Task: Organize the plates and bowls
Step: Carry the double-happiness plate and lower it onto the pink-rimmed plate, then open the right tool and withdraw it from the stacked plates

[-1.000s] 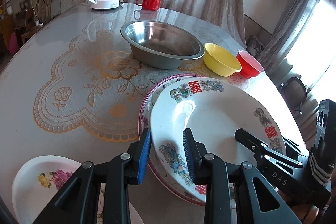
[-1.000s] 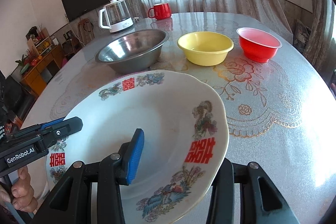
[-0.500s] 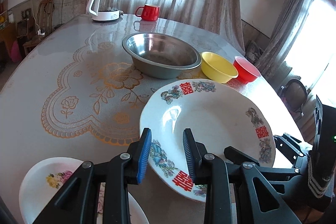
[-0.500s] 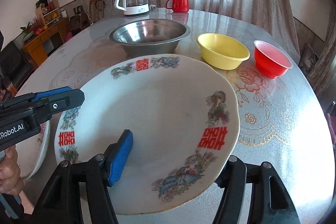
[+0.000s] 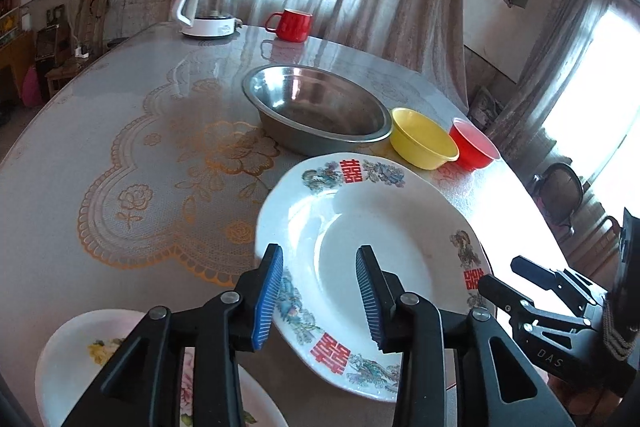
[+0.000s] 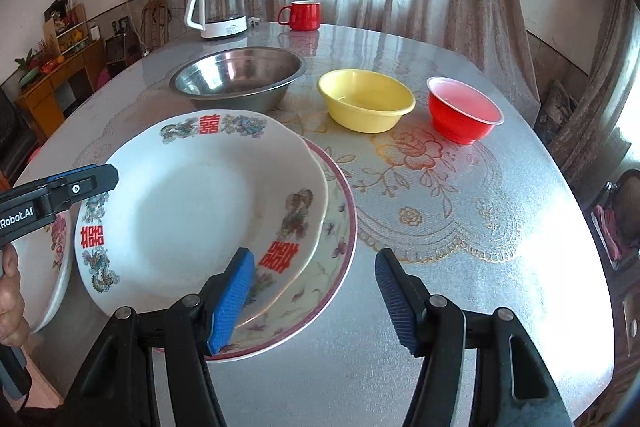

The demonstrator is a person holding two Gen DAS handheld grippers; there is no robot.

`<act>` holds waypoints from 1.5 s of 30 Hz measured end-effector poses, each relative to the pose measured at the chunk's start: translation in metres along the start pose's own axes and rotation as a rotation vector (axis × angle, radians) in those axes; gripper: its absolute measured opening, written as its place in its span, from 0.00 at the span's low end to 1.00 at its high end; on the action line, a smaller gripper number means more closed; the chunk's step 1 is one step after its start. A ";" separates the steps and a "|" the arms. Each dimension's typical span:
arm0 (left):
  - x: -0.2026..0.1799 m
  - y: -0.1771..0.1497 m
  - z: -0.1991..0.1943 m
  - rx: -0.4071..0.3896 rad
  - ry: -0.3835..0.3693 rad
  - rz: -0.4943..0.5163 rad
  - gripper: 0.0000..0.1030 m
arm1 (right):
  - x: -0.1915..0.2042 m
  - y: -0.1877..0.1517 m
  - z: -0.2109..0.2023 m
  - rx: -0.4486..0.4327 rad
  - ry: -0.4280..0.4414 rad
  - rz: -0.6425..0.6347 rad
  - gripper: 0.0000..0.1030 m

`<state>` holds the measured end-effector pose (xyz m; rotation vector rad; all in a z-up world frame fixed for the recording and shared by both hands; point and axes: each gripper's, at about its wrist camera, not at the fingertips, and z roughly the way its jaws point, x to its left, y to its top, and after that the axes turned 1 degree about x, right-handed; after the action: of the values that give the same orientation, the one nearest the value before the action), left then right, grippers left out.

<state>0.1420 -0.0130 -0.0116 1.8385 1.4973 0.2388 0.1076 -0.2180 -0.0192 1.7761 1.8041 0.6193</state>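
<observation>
A white plate with red characters (image 6: 192, 203) lies on a larger purple-rimmed plate (image 6: 340, 227) near the table's front edge. It also shows in the left wrist view (image 5: 380, 239). My left gripper (image 5: 318, 297) is open, its jaws on either side of the plate's near-left rim without gripping. My right gripper (image 6: 316, 301) is open above the plates' near-right rim. A white plate with pink flowers (image 5: 80, 367) lies at the front left. A steel bowl (image 6: 240, 75), a yellow bowl (image 6: 366, 99) and a red bowl (image 6: 464, 115) stand in a row further back.
A white electric kettle (image 6: 218, 9) and a red mug (image 6: 304, 15) stand at the table's far side. The round table (image 6: 480, 227) has a lace-patterned cover. Curtains hang behind; a chair (image 5: 560, 191) stands at the right.
The red-character plate came down onto the purple-rimmed plate. My right gripper let go of it and opened wide. My left gripper's jaws spread further apart.
</observation>
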 end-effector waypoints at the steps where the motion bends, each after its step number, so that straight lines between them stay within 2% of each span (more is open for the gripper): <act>1: -0.003 0.000 0.004 0.016 -0.014 0.011 0.39 | -0.003 0.000 0.002 0.000 0.002 0.023 0.61; 7: -0.020 -0.010 0.016 0.047 -0.034 0.054 0.38 | -0.011 0.001 0.014 -0.012 0.021 0.085 0.61; 9: -0.024 -0.011 0.014 0.048 -0.059 0.059 0.38 | -0.011 0.002 0.014 -0.025 0.014 0.086 0.58; 11: -0.024 -0.008 0.005 0.005 -0.023 0.054 0.38 | -0.010 0.004 0.012 -0.039 0.017 0.077 0.43; 14: -0.011 0.003 -0.012 -0.062 0.005 0.013 0.41 | -0.010 0.005 0.012 -0.041 0.026 0.073 0.42; 16: 0.005 0.010 -0.017 -0.085 0.041 -0.031 0.48 | -0.010 0.006 0.013 -0.042 0.039 0.079 0.42; 17: 0.012 0.013 -0.016 -0.084 0.064 -0.049 0.53 | -0.009 0.006 0.014 -0.040 0.042 0.077 0.42; 19: 0.023 0.018 -0.010 -0.061 0.102 -0.078 0.53 | -0.007 0.006 0.015 -0.040 0.052 0.081 0.42; 22: 0.030 0.019 0.005 0.011 0.072 -0.084 0.53 | -0.002 0.006 0.018 -0.036 0.059 0.065 0.43; 27: 0.017 0.012 0.020 0.059 0.022 -0.056 0.52 | 0.003 0.008 0.021 -0.025 0.053 0.050 0.42; 33: 0.000 0.007 0.025 0.059 0.049 -0.003 0.52 | 0.007 0.008 0.017 -0.049 -0.023 -0.006 0.42; 34: -0.002 0.007 0.024 0.062 0.051 0.005 0.52 | 0.009 0.008 0.018 -0.049 -0.032 -0.020 0.40; 36: -0.007 0.004 0.025 0.061 0.059 0.025 0.52 | 0.012 0.007 0.019 -0.044 -0.042 -0.044 0.34; 45: -0.011 0.001 0.022 0.063 0.080 0.042 0.52 | 0.010 0.006 0.022 -0.044 -0.051 -0.049 0.32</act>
<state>0.1519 -0.0327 -0.0235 1.9323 1.5374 0.2916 0.1266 -0.2083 -0.0319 1.6985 1.7809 0.5840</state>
